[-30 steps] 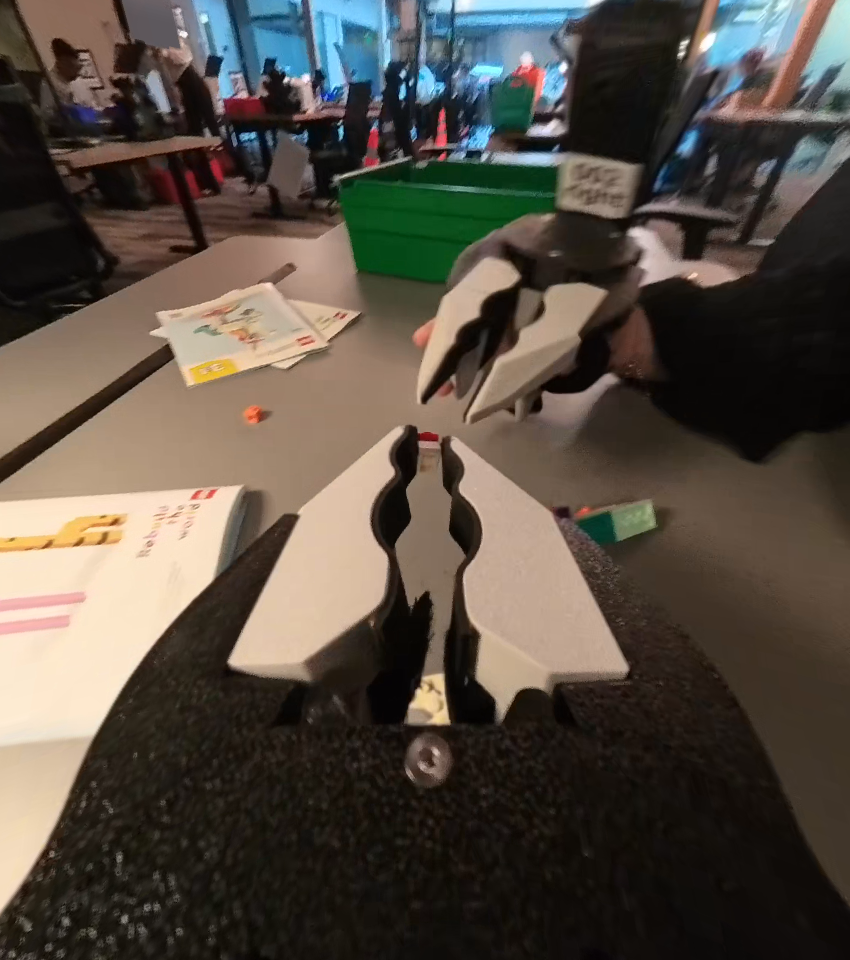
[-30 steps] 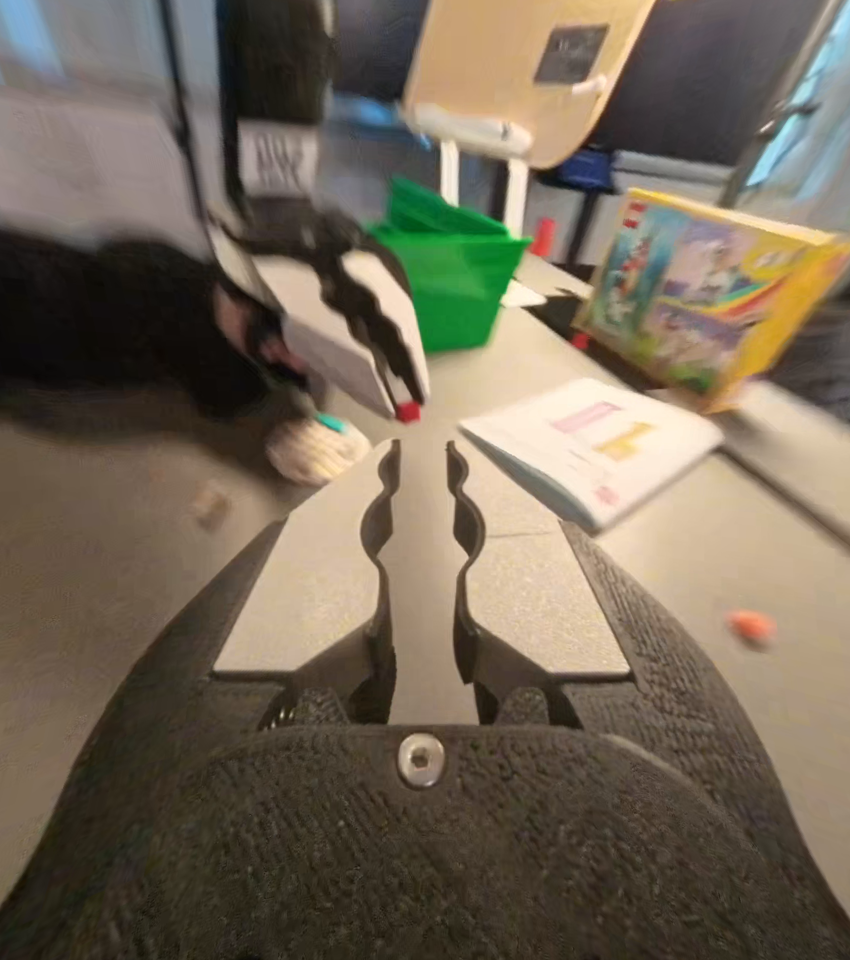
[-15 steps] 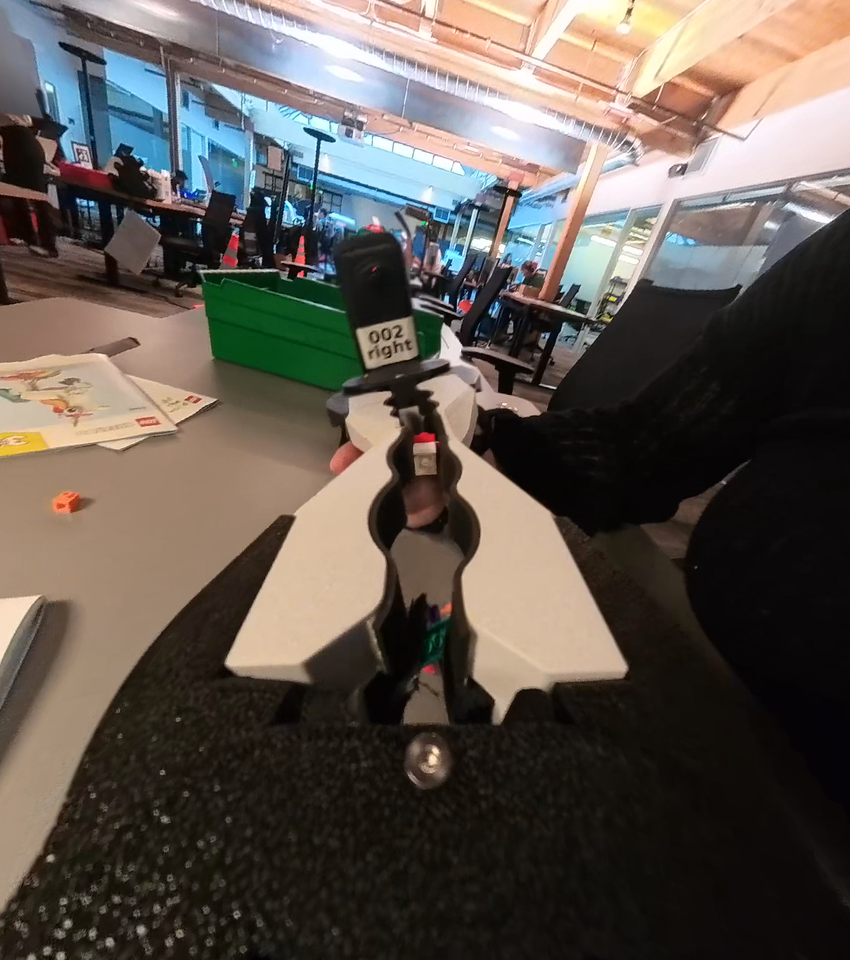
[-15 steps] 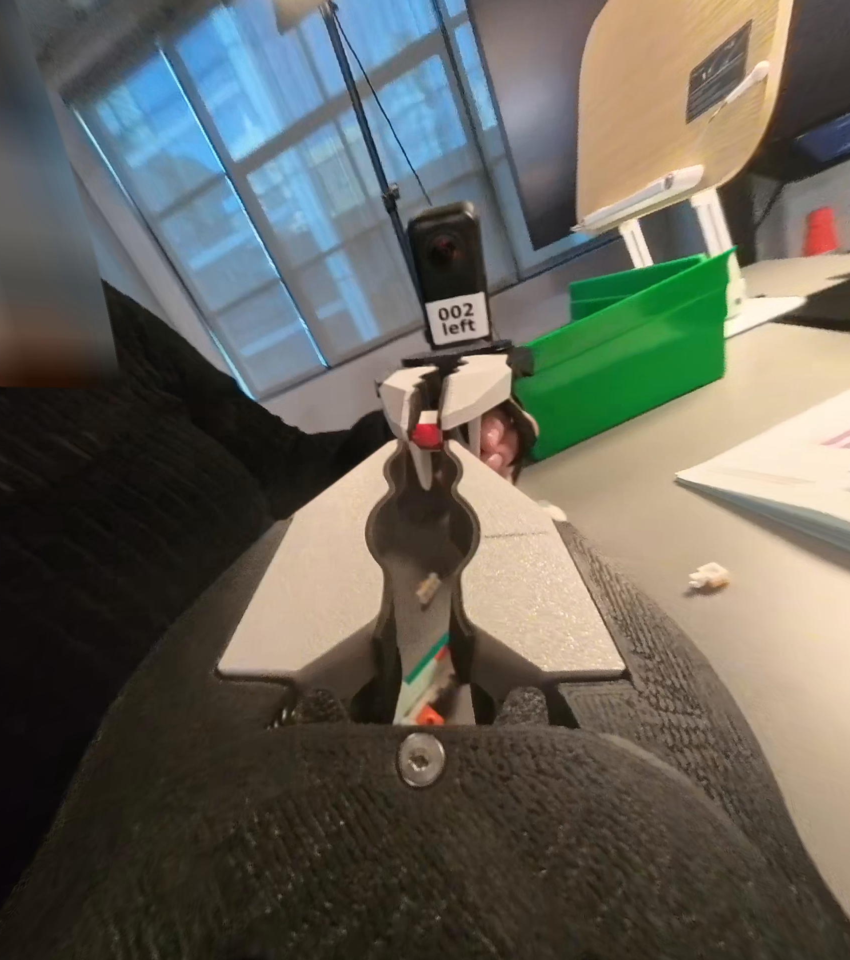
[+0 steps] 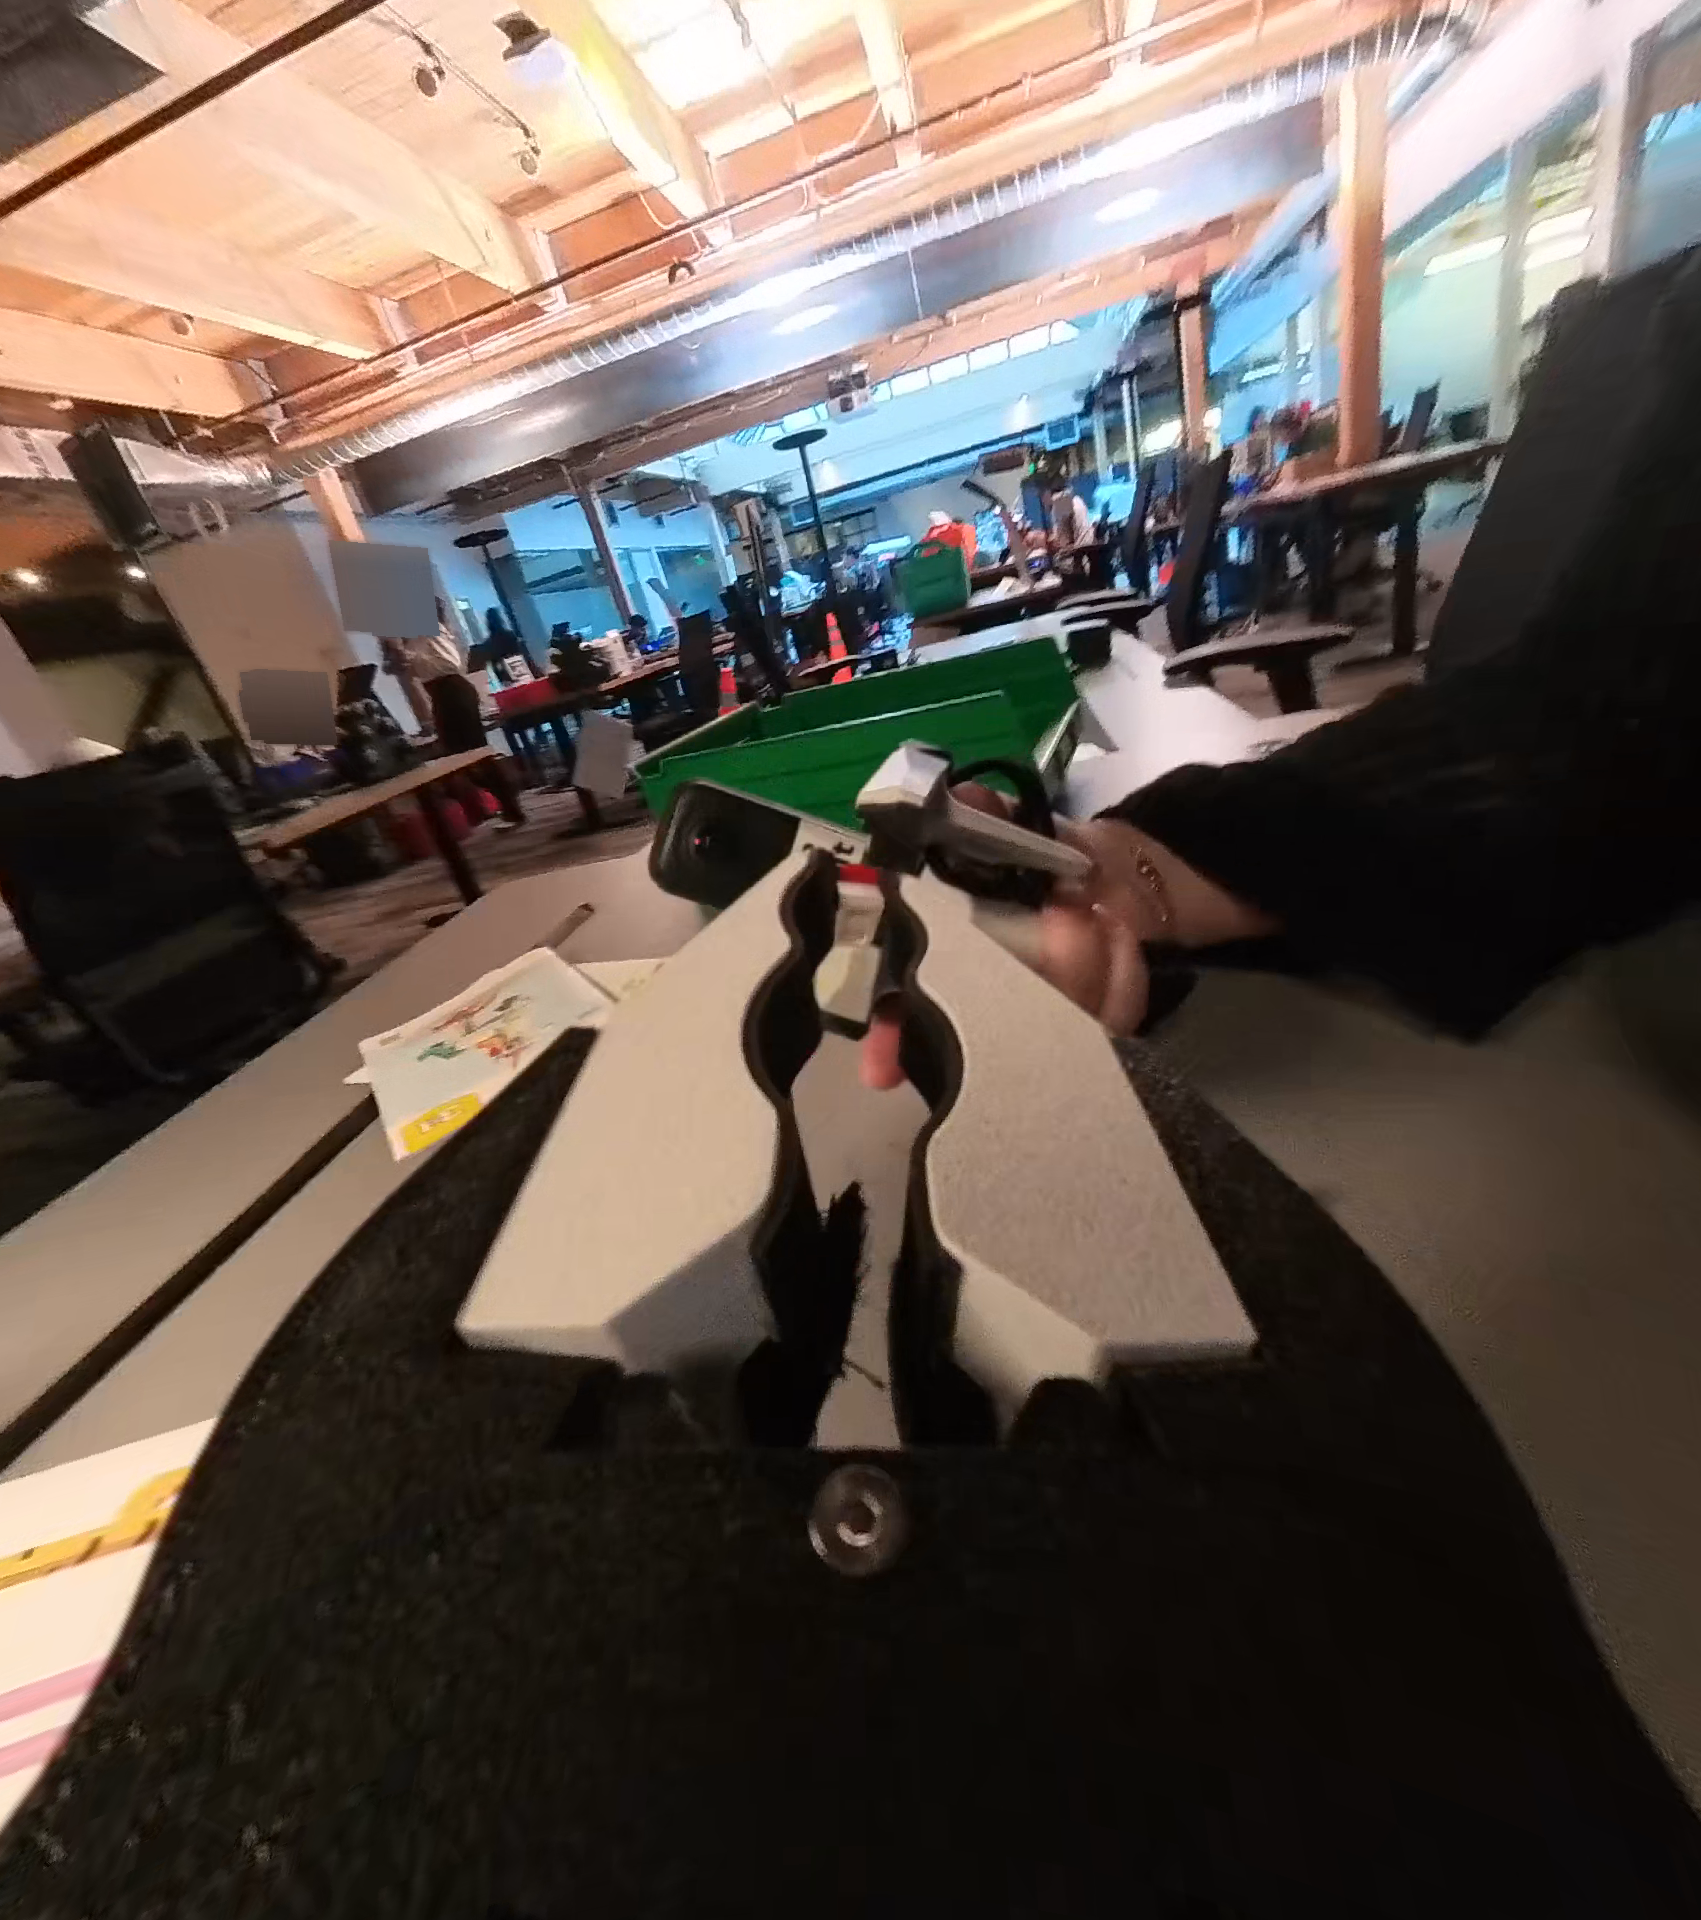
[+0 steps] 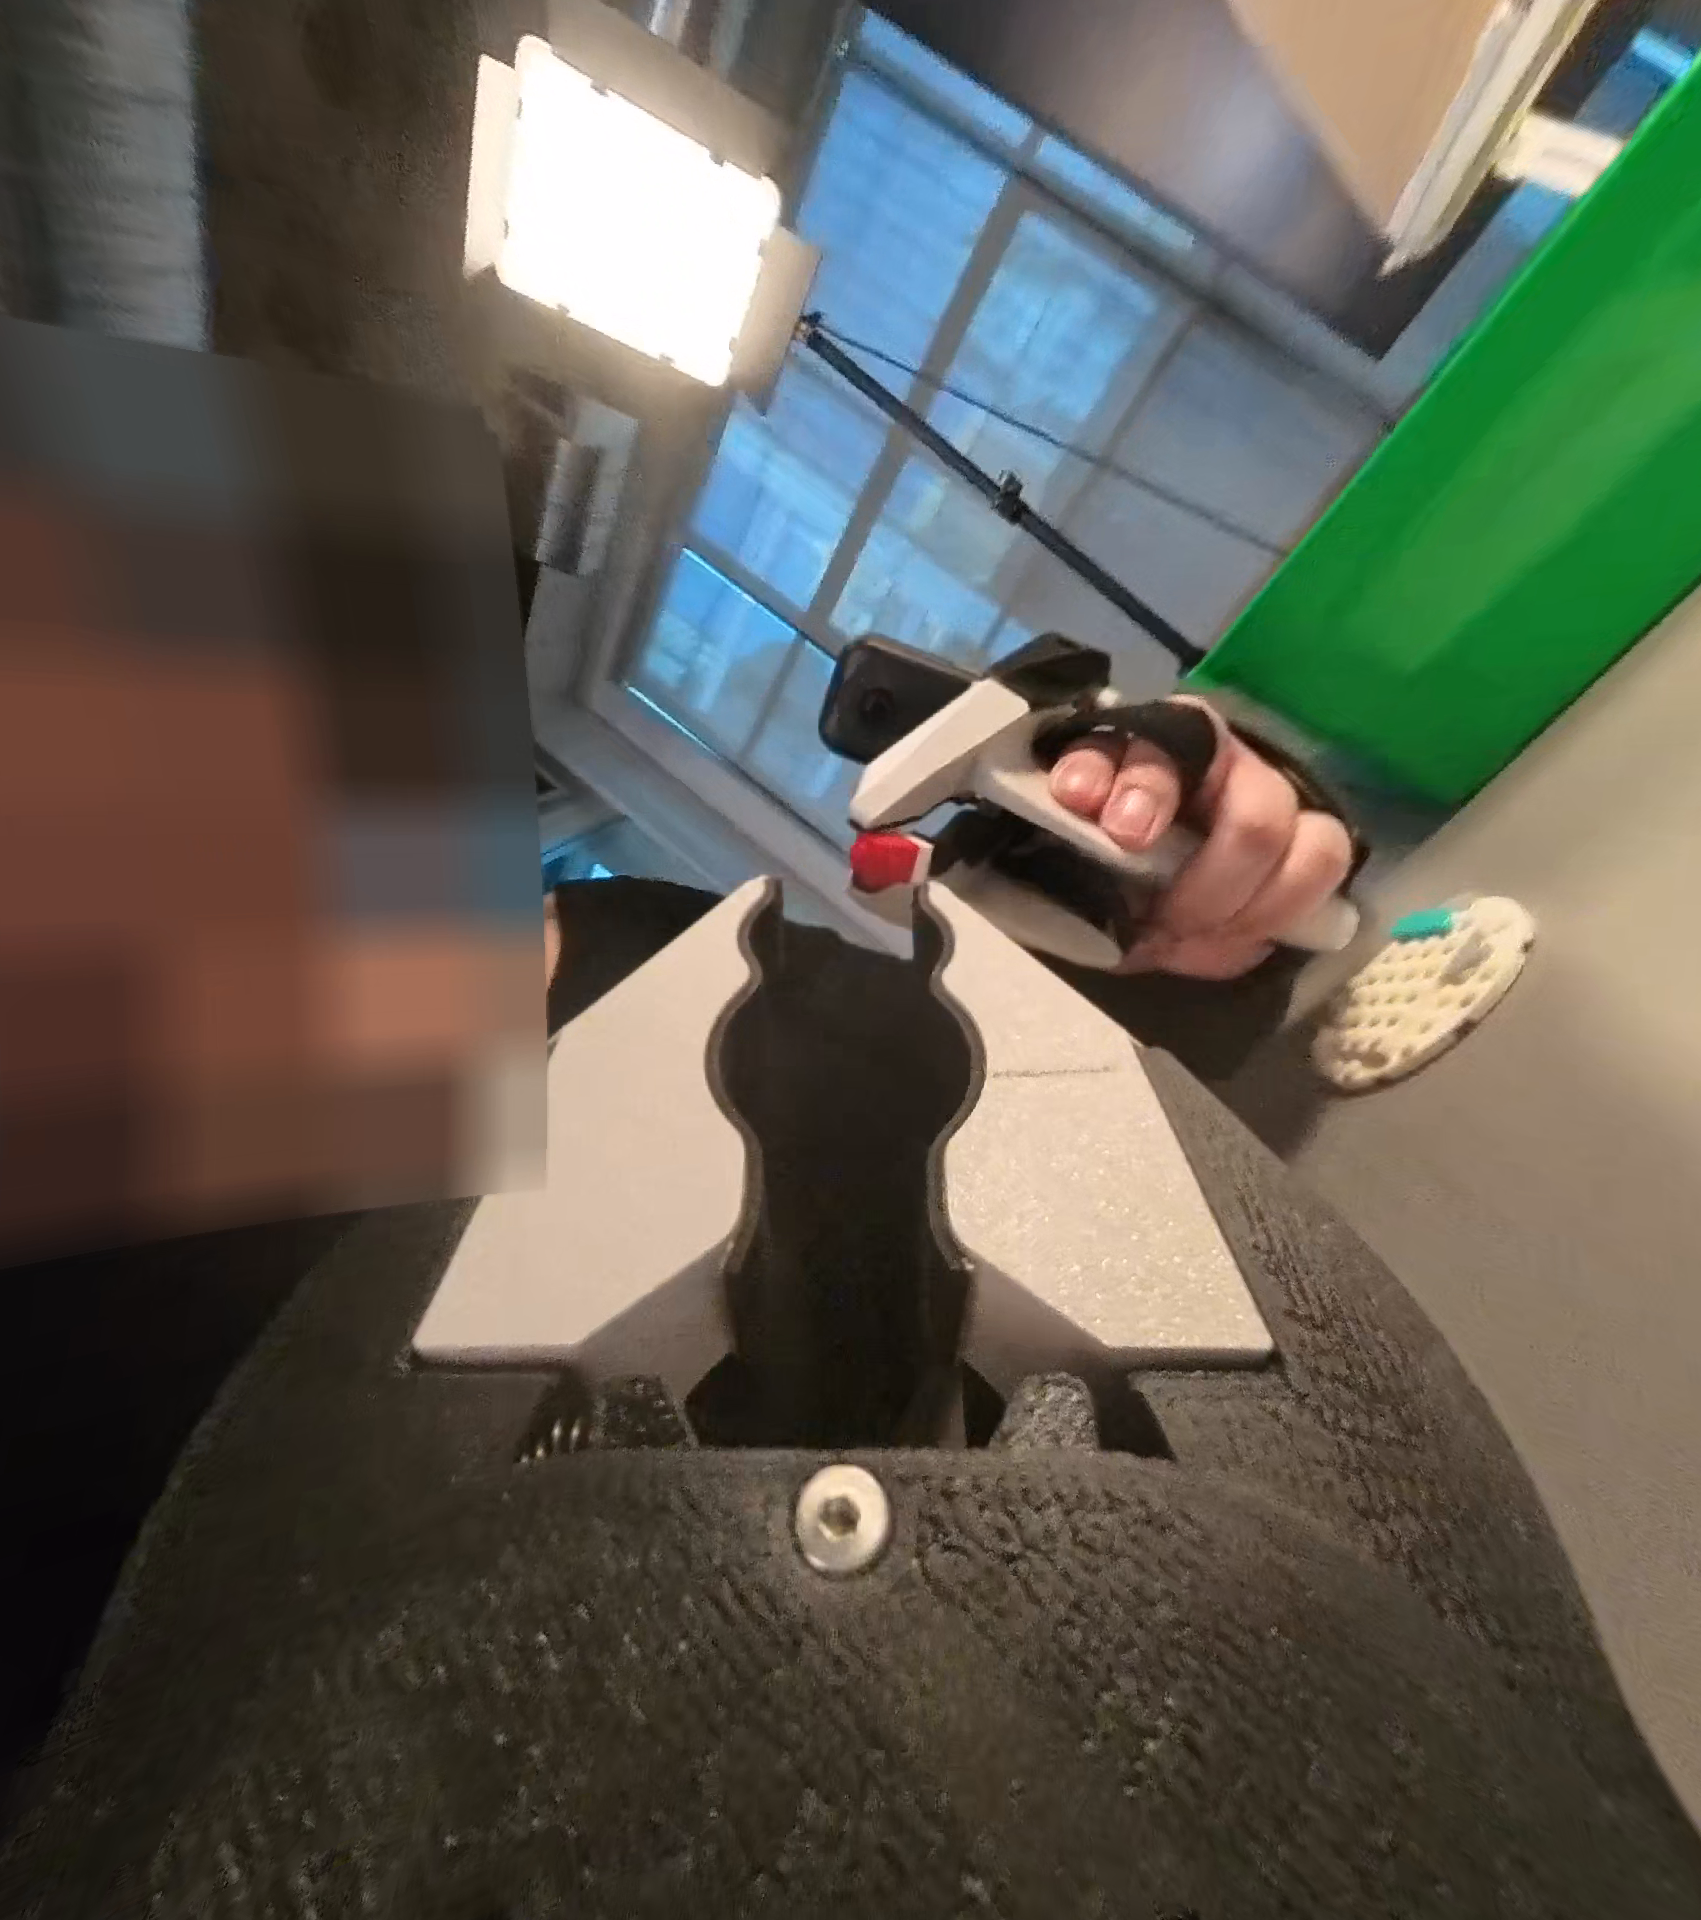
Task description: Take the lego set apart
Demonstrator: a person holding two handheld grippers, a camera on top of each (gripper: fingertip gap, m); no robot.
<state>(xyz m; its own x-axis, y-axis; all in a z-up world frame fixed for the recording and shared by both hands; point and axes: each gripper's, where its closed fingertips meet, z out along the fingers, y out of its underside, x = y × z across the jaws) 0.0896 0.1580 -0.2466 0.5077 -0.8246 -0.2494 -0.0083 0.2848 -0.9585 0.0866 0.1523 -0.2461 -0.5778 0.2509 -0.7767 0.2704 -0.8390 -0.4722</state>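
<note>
We are holding both hand-held grippers raised above the grey worktop [image 5: 1511, 1195], tips meeting in the air. The left hand-held gripper [image 6: 893, 868] is pinching a small red-and-white lego piece [image 6: 887, 862] at its fingertips; in the right wrist view it is lying tilted on its side, with our left hand [image 6: 1210, 831] wrapped around its handle and the fingers curled over the trigger. In the left wrist view the same lego piece [image 5: 856, 914] is sitting near the tips. The right hand-held gripper [image 6: 841, 904] is standing spread, its jaws apart with a clear gap, its right tip just beside the lego piece; whether it is touching we cannot tell. Our right hand [image 5: 1106, 935], in a black sleeve [image 5: 1448, 862], is reaching in from the right side. A round cream lego plate [image 6: 1417, 987] with a teal bit is resting on the worktop near a green bin [image 6: 1552, 499]. Booklets [image 5: 472, 1049] are lying to the left.
</note>
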